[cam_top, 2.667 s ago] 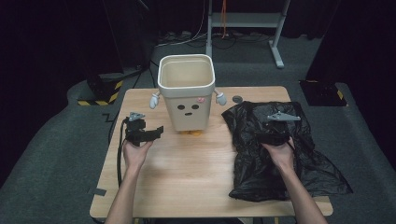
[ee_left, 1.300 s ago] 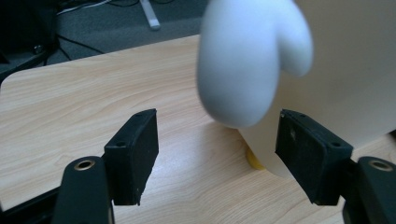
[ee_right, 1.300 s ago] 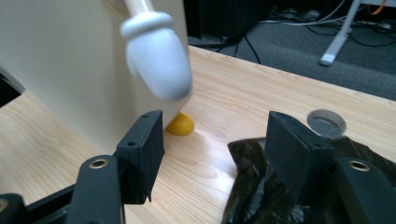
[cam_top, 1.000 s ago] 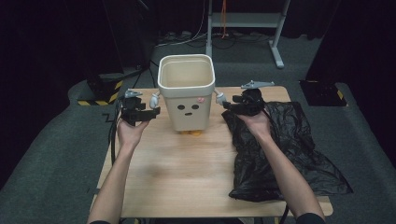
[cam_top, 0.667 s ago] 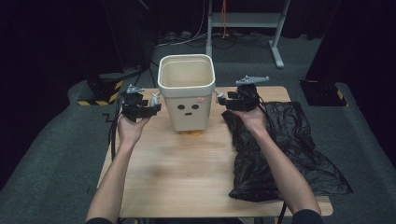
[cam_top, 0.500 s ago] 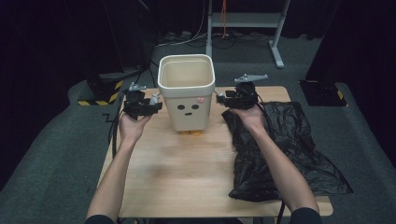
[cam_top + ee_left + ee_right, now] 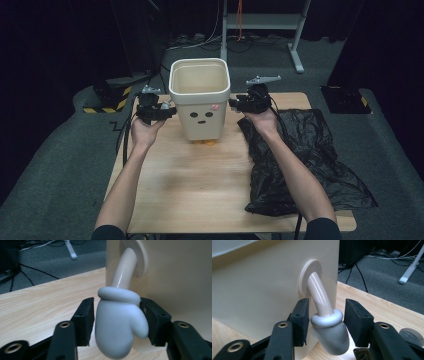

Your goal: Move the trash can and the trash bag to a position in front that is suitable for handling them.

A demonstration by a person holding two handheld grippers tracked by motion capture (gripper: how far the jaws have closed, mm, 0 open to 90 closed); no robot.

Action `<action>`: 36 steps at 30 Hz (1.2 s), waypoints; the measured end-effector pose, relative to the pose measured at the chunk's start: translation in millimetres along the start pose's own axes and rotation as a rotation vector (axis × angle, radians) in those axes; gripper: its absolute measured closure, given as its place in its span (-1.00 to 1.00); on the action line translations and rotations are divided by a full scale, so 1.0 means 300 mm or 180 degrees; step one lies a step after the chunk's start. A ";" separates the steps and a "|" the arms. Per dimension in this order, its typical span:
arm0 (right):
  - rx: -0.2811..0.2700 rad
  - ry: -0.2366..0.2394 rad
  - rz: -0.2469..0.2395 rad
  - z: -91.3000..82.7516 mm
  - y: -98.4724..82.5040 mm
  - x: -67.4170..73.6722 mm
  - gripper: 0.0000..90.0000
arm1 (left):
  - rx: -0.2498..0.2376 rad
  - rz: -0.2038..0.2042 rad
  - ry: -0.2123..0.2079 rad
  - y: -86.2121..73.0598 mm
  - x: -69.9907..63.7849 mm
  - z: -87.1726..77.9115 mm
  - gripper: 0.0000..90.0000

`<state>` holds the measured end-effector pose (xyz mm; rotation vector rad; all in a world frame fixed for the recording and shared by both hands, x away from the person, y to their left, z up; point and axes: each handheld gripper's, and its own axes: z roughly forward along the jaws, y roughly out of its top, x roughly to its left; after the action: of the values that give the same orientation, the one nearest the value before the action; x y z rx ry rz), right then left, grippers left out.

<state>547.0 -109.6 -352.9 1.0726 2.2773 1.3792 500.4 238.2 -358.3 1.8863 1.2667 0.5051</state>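
Note:
A cream bin (image 7: 200,100) with a drawn face stands at the back middle of the wooden table (image 7: 200,190). A curved arm ending in a grey mitten sticks out of each of its sides. My left gripper (image 7: 167,107) is at the bin's left side. Its jaws have just been closing, and its pads (image 7: 87,315) now press on the left mitten (image 7: 117,335). My right gripper (image 7: 235,103) is at the bin's right side, jaws also just closing. The right mitten (image 7: 330,337) hangs between its pads (image 7: 355,320), with thin gaps on both sides.
A crumpled black plastic bag (image 7: 305,160) covers the right part of the table. A small round grey disc (image 7: 410,336) lies on the wood near the right gripper. Dark carpet, cables and a metal stand foot (image 7: 295,60) lie beyond the far edge.
Both hands have come up from the table and the bag to the bin's two sides. Over the last second the jaws narrowed around the mittens.

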 end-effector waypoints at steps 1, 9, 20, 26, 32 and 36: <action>0.0000 -0.0002 -0.0002 0.003 0.000 0.000 0.28 | 0.0021 0.0014 0.0000 0.002 0.000 0.002 0.13; 0.0078 -0.0010 -0.0028 0.015 0.020 0.001 0.35 | 0.0041 -0.0024 -0.0020 0.014 0.005 0.010 0.19; 0.0173 0.0018 0.0054 0.025 0.036 -0.008 0.38 | 0.0070 -0.0030 -0.0089 0.018 0.009 0.017 0.22; 0.0157 -0.0037 0.0031 0.022 0.035 -0.003 0.39 | 0.0025 -0.0005 -0.0068 0.017 -0.003 0.018 0.23; 0.0096 -0.0123 0.0011 0.020 0.029 -0.003 0.39 | -0.0086 0.0035 -0.0038 0.016 -0.015 0.018 0.24; 0.0077 -0.0154 -0.0021 0.016 0.027 -0.006 0.40 | -0.0167 0.0021 -0.0056 0.008 -0.021 0.025 0.24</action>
<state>554.6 -105.8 -348.7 1.0931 2.2666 1.3120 504.3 229.1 -360.2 1.8481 1.2247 0.5193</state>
